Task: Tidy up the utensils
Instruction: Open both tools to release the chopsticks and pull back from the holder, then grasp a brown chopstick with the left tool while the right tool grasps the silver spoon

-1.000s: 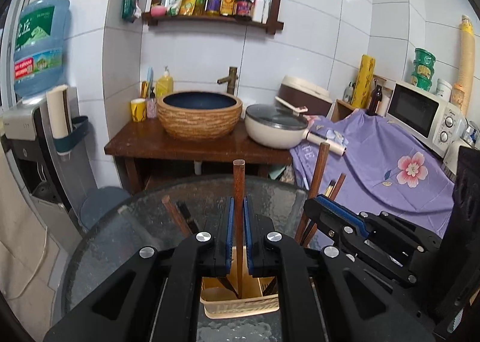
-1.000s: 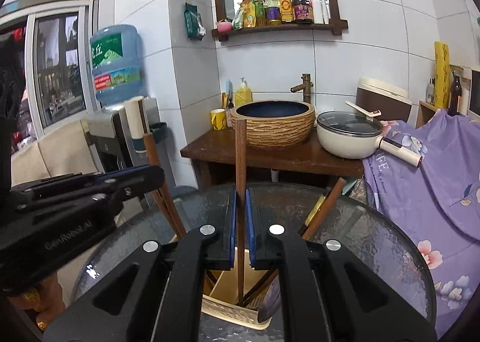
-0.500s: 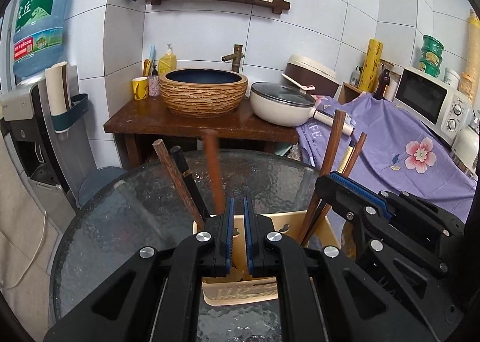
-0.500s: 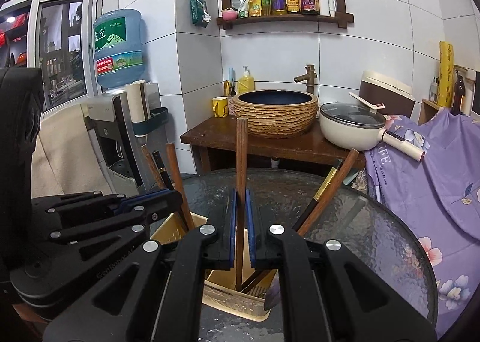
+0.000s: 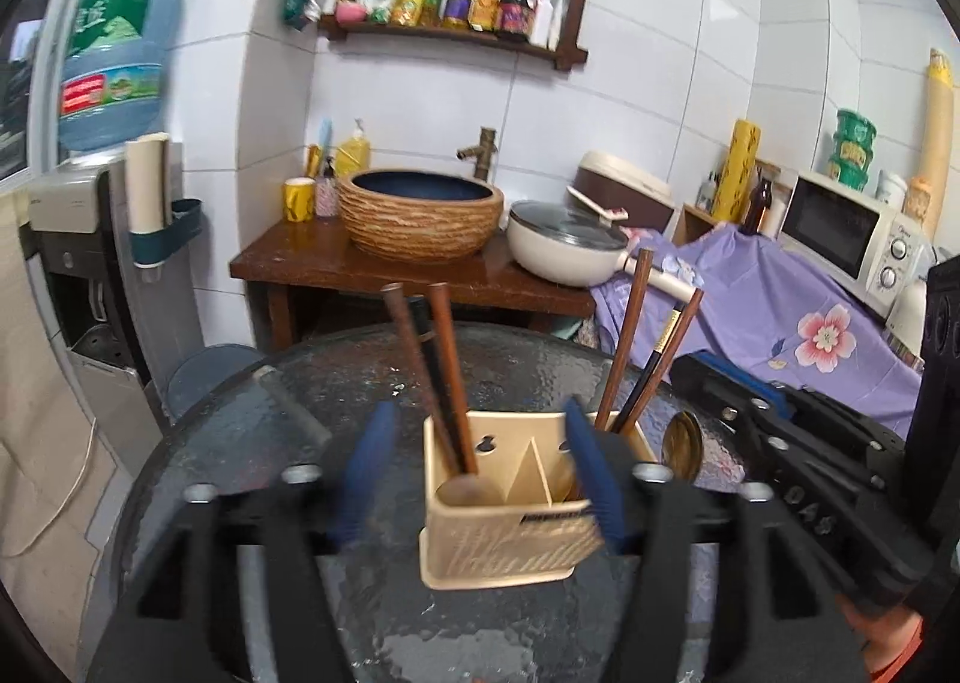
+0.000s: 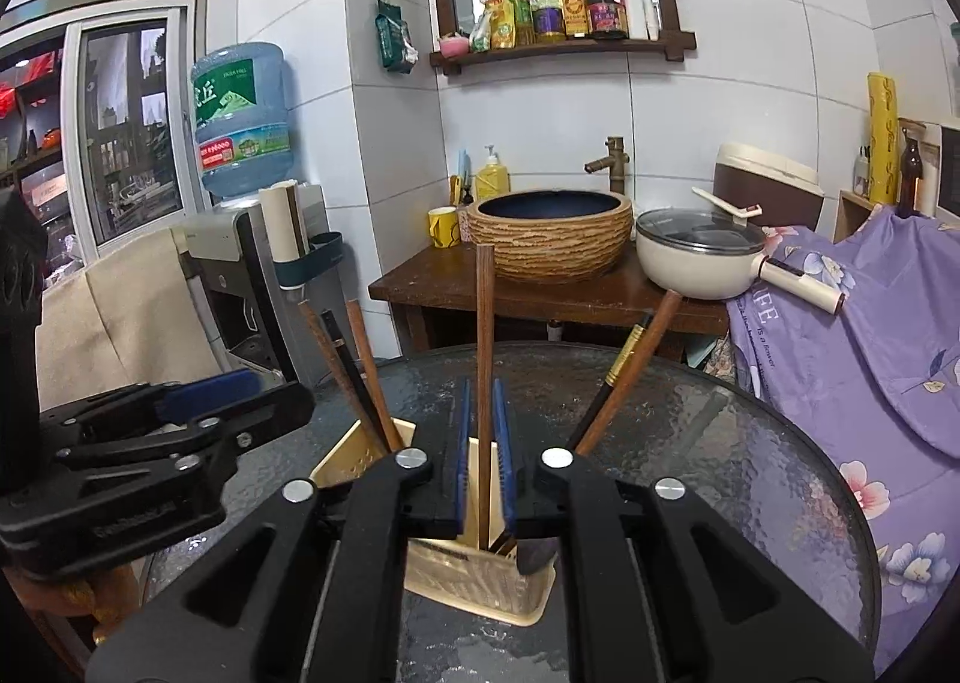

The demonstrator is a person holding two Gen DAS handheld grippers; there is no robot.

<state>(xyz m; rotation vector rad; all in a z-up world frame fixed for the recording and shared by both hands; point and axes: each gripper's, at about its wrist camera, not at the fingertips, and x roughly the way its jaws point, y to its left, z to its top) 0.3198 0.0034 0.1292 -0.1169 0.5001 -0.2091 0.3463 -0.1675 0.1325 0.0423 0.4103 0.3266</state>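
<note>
Because the task is to sort utensils into a divided holder, both grippers work directly over the cream utensil holder (image 5: 510, 509), which stands on the round glass table (image 5: 288, 407).

Left compartment: three dark chopsticks (image 5: 447, 377) stand with their tips in the bottom and lean toward the left rim. The wall supports them, so no grip is needed.

Left gripper (image 5: 480, 479): its jaws have just been opening and now stand spread wide, one blue pad (image 5: 363, 473) on each side of the holder. Nothing is between the pads except the holder seen beyond them; no utensil is pinched. The image is motion-blurred here, so whether a pad brushes the holder cannot be told.

Centre: a slanted divider (image 5: 534, 473) splits the holder and keeps the two groups apart.

Right compartment: further chopsticks (image 5: 636, 359), one with a gold band, lean right, and a spoon bowl (image 5: 681, 443) shows just beside the holder's right wall.

Right gripper (image 6: 485, 461): its jaws have just been opening a little. One brown chopstick (image 6: 485, 335) stands upright between the pads, its lower end inside the holder. A narrow gap shows on each side, so the pads appear to have let go; the chopstick is judged to be resting on its own tip.
</note>
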